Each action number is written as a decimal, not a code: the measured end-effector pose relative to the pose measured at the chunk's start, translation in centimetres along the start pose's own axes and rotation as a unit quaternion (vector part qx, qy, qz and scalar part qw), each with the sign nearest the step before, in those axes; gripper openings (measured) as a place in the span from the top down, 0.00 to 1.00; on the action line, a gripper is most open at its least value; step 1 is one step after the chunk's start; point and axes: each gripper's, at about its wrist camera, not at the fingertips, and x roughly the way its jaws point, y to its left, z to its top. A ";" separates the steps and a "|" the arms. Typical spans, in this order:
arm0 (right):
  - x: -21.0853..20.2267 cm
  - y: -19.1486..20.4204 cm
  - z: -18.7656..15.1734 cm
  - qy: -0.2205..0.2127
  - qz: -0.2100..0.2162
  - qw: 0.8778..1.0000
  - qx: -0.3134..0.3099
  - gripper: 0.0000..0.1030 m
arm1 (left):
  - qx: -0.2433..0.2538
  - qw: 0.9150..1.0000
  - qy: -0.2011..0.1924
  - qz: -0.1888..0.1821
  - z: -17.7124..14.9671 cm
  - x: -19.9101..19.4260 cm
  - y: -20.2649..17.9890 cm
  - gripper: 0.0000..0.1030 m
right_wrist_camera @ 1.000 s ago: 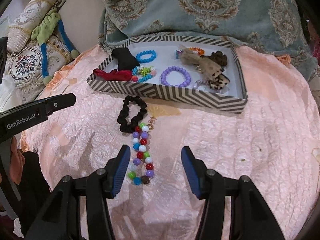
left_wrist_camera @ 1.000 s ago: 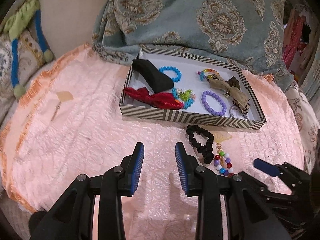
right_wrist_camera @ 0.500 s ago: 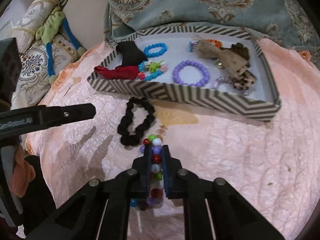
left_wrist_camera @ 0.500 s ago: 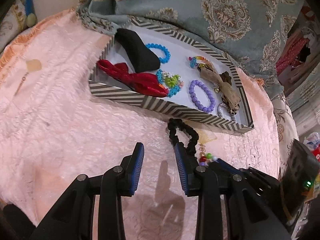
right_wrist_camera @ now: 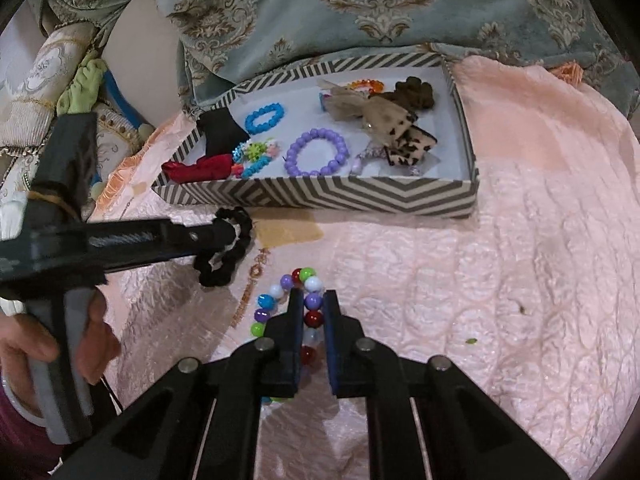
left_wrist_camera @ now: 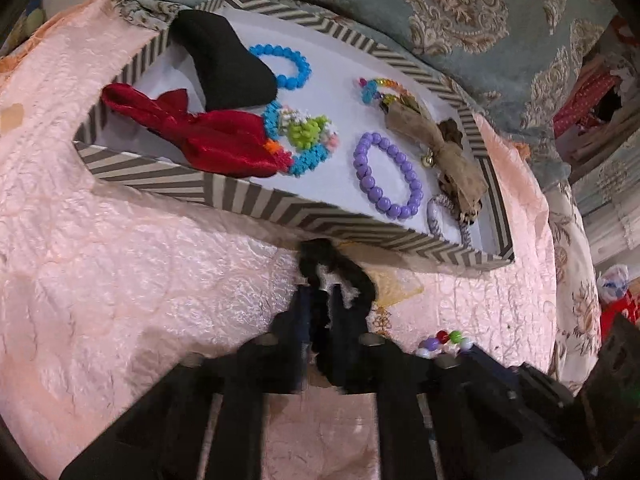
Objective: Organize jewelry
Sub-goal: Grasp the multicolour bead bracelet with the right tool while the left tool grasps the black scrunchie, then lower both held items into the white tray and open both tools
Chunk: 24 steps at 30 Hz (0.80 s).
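On the pink bedspread, just outside the near wall of the striped box, the left gripper has just closed its jaws on the black scrunchie. Just beside it, the right gripper is clamped on the multicoloured bead bracelet. Bare bedspread lies open toward the right edge; the box's far wall meets a teal patterned blanket.
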 end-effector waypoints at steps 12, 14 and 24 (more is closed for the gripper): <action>-5.8 3.4 3.4 -0.059 0.010 0.997 -0.048 0.91 | 0.055 0.996 -0.066 -0.011 1.6 -7.9 -1.2 1.00; -6.4 3.8 4.0 -0.065 0.005 0.996 -0.055 0.91 | 0.065 0.995 -0.080 0.002 2.1 -9.1 -1.6 1.00; -7.4 4.7 7.5 -0.078 -0.008 0.994 -0.079 0.91 | 0.095 0.987 -0.121 0.050 4.6 -11.4 -2.5 1.00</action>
